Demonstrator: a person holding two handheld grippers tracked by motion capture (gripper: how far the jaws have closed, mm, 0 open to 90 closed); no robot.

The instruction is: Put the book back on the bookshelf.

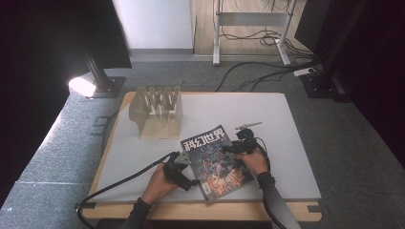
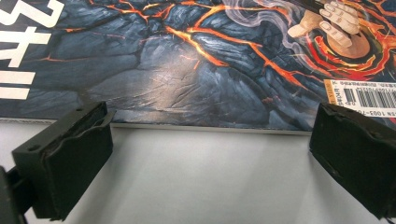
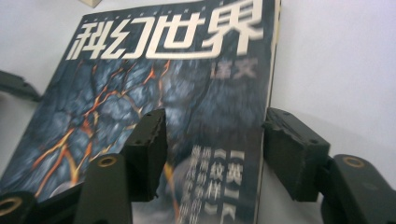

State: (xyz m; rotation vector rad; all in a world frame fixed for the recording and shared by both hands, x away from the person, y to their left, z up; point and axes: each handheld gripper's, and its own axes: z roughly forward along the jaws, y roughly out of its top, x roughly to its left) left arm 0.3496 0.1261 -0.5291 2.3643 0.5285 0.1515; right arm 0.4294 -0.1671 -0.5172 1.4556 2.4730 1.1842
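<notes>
Two grippers flank a magazine lying flat near the table's near edge. Left gripper sits at its left edge, jaws wide open on bare table, holding nothing. Right gripper straddles the right edge about half open, one jaw over the cover, one beside it; grip not evident. Far left stands a wooden rack.

I noted black two-jaw grippers: left gripper carried a grey three-cornered plate; right gripper showed brass-ringed screw holes. Black cables trailed; sleeves were dark.
</notes>
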